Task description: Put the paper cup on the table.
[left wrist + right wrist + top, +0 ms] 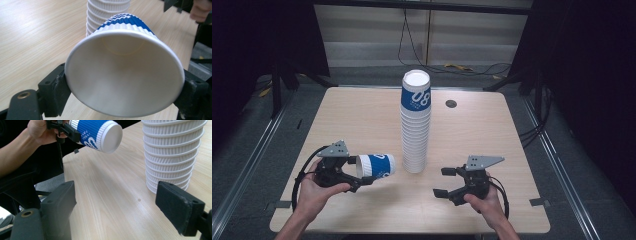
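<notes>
A tall stack of white ribbed paper cups, topped by a blue-banded one, stands at the middle of the wooden table. My left gripper is shut on the rim of a single blue-and-white cup, which is held on its side just above the table, left of the stack, its base toward the stack. In the left gripper view the jaws press on both sides of the cup's open mouth. My right gripper stands open with nothing between its jaws, right of the stack's foot, pointing left at the held cup.
A small round cable hole sits in the tabletop behind the stack on the right. Cables lie on the floor beyond the far edge. Dark stands flank the table at both back corners.
</notes>
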Demonstrator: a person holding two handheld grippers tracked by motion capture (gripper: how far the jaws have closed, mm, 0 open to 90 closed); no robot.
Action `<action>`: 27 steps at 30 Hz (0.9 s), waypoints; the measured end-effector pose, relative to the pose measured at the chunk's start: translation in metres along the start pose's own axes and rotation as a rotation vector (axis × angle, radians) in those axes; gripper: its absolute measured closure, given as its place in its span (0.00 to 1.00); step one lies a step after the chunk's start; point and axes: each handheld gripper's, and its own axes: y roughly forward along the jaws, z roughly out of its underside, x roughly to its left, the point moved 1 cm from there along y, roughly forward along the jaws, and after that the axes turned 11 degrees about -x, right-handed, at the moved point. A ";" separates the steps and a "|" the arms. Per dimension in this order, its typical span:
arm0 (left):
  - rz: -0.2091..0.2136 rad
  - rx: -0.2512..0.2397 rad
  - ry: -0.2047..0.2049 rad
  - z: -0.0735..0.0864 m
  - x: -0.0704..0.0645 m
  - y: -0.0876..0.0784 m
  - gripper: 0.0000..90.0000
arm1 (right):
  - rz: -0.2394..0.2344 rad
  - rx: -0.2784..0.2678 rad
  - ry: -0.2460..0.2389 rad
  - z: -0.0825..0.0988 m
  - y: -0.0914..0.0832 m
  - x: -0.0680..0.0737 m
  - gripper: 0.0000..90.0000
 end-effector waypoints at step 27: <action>-0.066 0.207 -0.039 -0.002 0.026 -0.001 0.16 | 0.000 0.026 0.024 0.004 0.005 -0.004 0.19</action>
